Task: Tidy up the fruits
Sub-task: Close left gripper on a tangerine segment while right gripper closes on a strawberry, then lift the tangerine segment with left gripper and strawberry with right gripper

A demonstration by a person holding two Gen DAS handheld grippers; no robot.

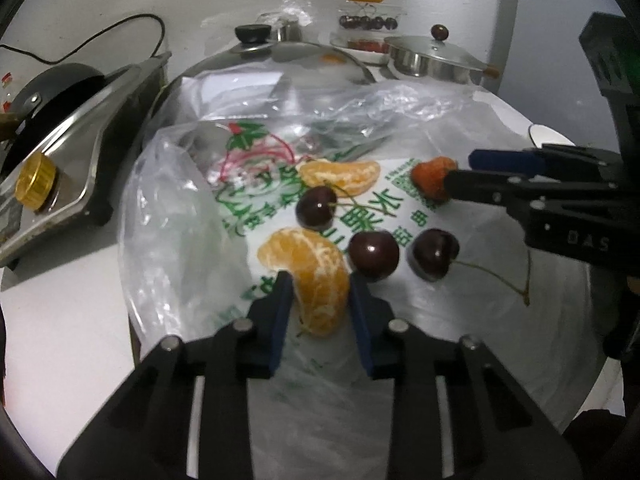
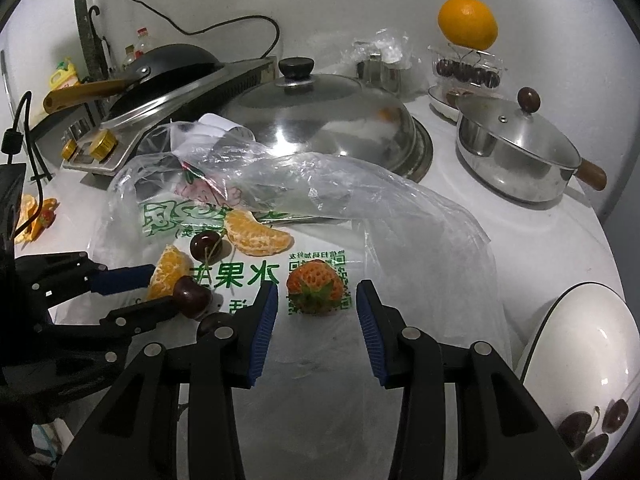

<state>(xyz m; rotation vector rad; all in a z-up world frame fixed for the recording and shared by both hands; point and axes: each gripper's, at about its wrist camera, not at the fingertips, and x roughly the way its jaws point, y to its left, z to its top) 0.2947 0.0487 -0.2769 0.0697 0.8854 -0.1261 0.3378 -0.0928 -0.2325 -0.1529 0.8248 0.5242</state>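
Observation:
A peeled orange segment point(image 1: 316, 280) lies on the printed plastic bag point(image 1: 224, 216), and my left gripper point(image 1: 320, 284) is shut on it, both blue pads against its sides. Three dark cherries point(image 1: 374, 254) and a second orange segment point(image 1: 340, 174) lie just beyond it. In the right wrist view a strawberry point(image 2: 314, 288) sits on the bag point(image 2: 400, 240) between the fingers of my right gripper point(image 2: 317, 294). That gripper is open, with a gap on each side of the berry. My left gripper point(image 2: 162, 290) comes in from the left there, holding its segment point(image 2: 168, 270).
A white bowl point(image 2: 576, 344) holding cherries stands at the right edge. Behind the bag are a domed steel lid point(image 2: 320, 120), a lidded saucepan point(image 2: 516, 152), a stove with a wok point(image 2: 172, 64) and a whole orange point(image 2: 468, 22) on a stand. More fruit pieces point(image 2: 32, 216) lie far left.

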